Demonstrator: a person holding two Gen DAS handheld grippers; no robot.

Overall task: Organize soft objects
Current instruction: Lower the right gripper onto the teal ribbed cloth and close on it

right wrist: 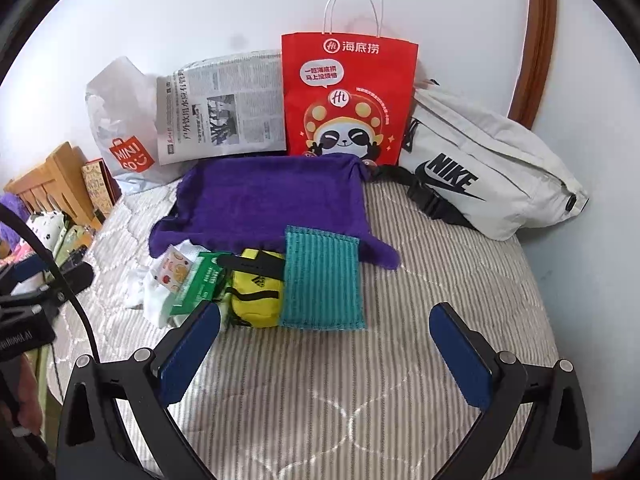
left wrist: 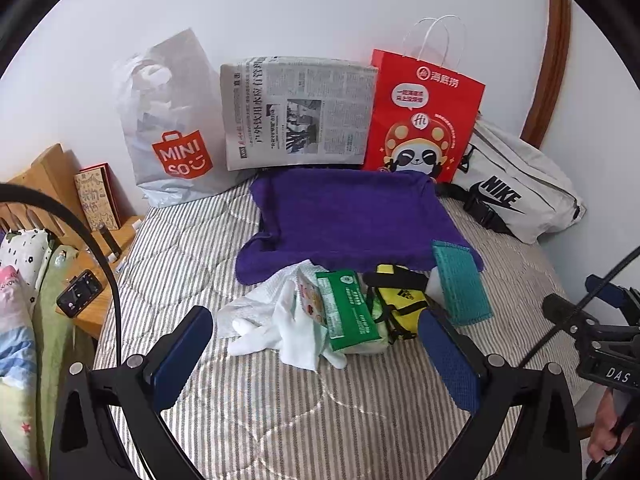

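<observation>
Two grippers are hovering over the striped bedspread [left wrist: 320, 408], and you're holding both with the fingers spread wide, nothing between them. Your left gripper [left wrist: 316, 354] is pointing at the near left part of the pile — the white glove [left wrist: 296, 336] is lying crumpled just past its fingertips, with the green tissue pack [left wrist: 348, 312] resting against it on the right. Your right gripper [right wrist: 324, 344] is sitting a little to the right, its left pad close to the near edge of that tissue pack and the yellow pouch [right wrist: 256, 296].

You're looking at the soft things bunched in a row along the near edge of the purple towel [right wrist: 272, 200]: white cloth [left wrist: 256, 308] on the far left, then glove, tissue pack, yellow pouch, and the teal scrubbing cloth [right wrist: 320, 280] on the right, its far end overlapping the towel. The towel is lying flat in the middle of the bed.

Farther back, leaning on the wall — a Miniso plastic bag [left wrist: 172, 128], a folded newspaper [left wrist: 296, 112], a red paper bag [right wrist: 348, 96] and a pale Nike bag [right wrist: 488, 168].
</observation>
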